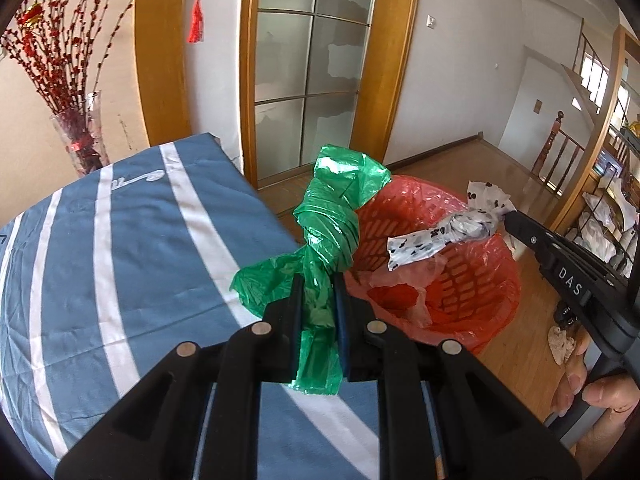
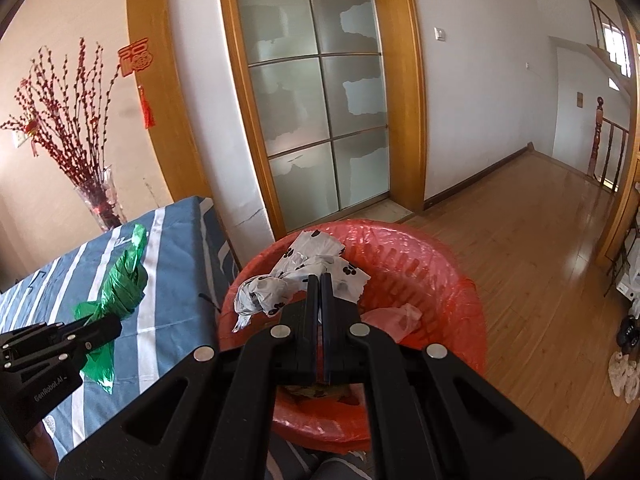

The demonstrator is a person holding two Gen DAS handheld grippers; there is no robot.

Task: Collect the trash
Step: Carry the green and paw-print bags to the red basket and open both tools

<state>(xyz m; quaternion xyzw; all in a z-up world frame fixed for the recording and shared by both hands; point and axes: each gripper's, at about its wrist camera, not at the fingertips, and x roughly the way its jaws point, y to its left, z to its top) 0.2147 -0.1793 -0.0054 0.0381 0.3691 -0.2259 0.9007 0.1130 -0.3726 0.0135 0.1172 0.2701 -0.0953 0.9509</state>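
My left gripper (image 1: 317, 288) is shut on a knotted green plastic bag (image 1: 332, 216) and holds it above the edge of the blue striped cloth (image 1: 120, 248), beside the red basket (image 1: 472, 280). It also shows in the right wrist view (image 2: 105, 325), with the green bag (image 2: 124, 280). My right gripper (image 2: 320, 280) is shut on a knotted white bag with black paw prints (image 2: 296, 276) and holds it over the red basket (image 2: 440, 280), which is lined with a red bag. In the left wrist view the white bag (image 1: 444, 232) hangs from the right gripper (image 1: 506, 216) above the basket.
A pink crumpled bag (image 2: 394, 318) lies inside the basket. A glass vase with red branches (image 1: 80, 136) stands behind the cloth-covered surface. A frosted glass door (image 1: 312, 64) and wooden floor (image 2: 520, 248) lie beyond. A wooden railing (image 1: 556, 148) is at the far right.
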